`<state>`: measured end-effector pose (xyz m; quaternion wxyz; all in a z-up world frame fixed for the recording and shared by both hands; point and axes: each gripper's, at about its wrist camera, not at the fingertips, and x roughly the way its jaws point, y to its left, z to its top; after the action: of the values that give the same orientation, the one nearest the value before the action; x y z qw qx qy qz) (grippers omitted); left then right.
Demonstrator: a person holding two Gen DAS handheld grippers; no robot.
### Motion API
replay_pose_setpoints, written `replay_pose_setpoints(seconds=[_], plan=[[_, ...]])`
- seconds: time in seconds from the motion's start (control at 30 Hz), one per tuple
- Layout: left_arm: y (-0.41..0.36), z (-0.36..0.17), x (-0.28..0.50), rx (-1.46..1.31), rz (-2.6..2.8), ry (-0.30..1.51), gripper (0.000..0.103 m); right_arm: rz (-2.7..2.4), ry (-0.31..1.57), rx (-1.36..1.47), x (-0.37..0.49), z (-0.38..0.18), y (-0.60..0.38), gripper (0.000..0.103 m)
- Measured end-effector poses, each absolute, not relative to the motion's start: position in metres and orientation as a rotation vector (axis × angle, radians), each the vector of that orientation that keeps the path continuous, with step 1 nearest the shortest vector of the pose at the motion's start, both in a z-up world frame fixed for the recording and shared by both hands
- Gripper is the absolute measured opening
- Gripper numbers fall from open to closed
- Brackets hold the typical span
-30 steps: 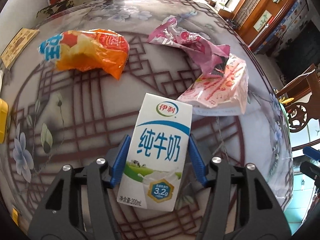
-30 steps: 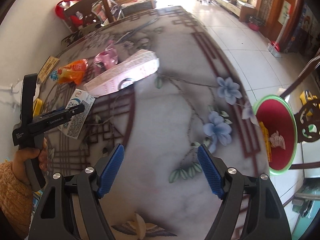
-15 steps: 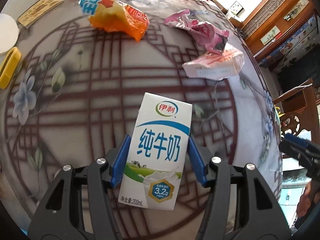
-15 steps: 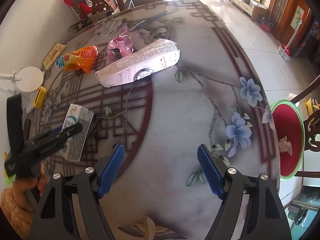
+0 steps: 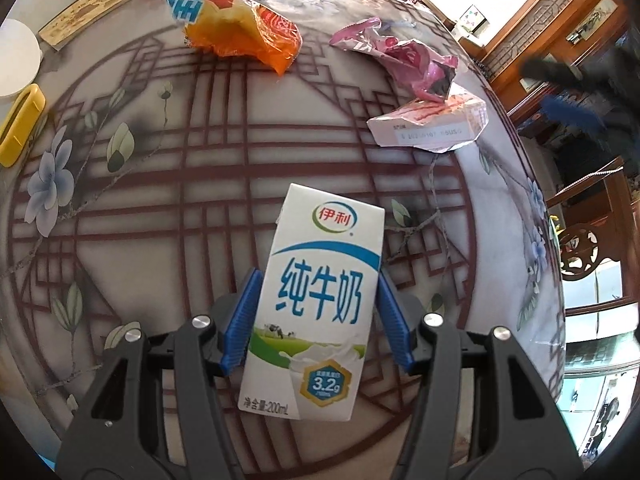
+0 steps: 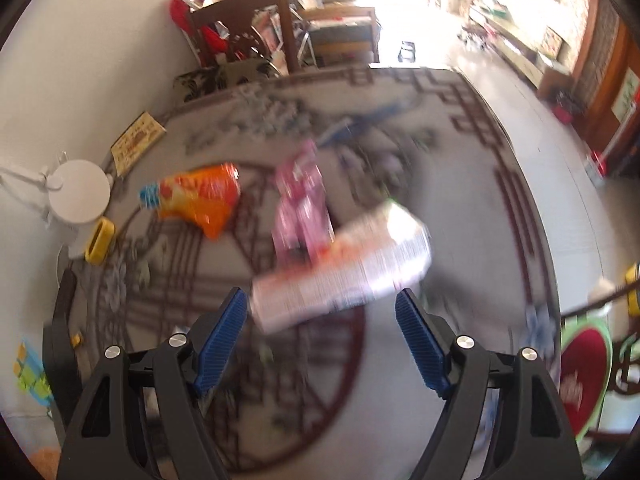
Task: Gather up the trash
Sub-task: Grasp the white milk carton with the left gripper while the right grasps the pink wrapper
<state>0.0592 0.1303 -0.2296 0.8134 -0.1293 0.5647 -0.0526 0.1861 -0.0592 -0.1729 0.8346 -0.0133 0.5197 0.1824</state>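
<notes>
Littering table (image 5: 248,184): three wrappers, one carton (image 5: 316,312).

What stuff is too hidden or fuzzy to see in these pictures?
- Milk carton, left wrist view: its back and sides are hidden; the left gripper clamps it.
- White flattened package, right wrist view: motion blur smears its print.
- Right gripper, open: whether it touches the package is unclear.
- Red bin: cut off by the frame edge.

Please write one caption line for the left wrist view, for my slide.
Left gripper holds a milk carton above the table; orange bag and pink wrapper lie beyond.
</notes>
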Motion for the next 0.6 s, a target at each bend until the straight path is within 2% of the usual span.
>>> replay_pose_setpoints(seconds=[0.27, 0.3, 0.4, 0.53, 0.6], plan=[[0.133, -0.232, 0.058, -0.307, -0.114, 1.207, 0.057, 0.380, 1.216, -0.038, 0.259, -0.222, -0.027, 0.074], [0.134, -0.233, 0.059, -0.312, -0.114, 1.210, 0.058, 0.383, 1.235, -0.038, 0.262, -0.229, -0.027, 0.070], [0.137, -0.236, 0.059, -0.339, -0.118, 1.220, 0.059, 0.406, 1.296, -0.025, 0.265, -0.247, -0.027, 0.033], [0.134, -0.236, 0.059, -0.329, -0.109, 1.218, 0.059, 0.431, 1.296, -0.032, 0.249, -0.250, -0.033, 0.016], [0.133, -0.236, 0.059, -0.327, -0.104, 1.219, 0.059, 0.455, 1.299, -0.069, 0.234, -0.248, -0.034, 0.013]])
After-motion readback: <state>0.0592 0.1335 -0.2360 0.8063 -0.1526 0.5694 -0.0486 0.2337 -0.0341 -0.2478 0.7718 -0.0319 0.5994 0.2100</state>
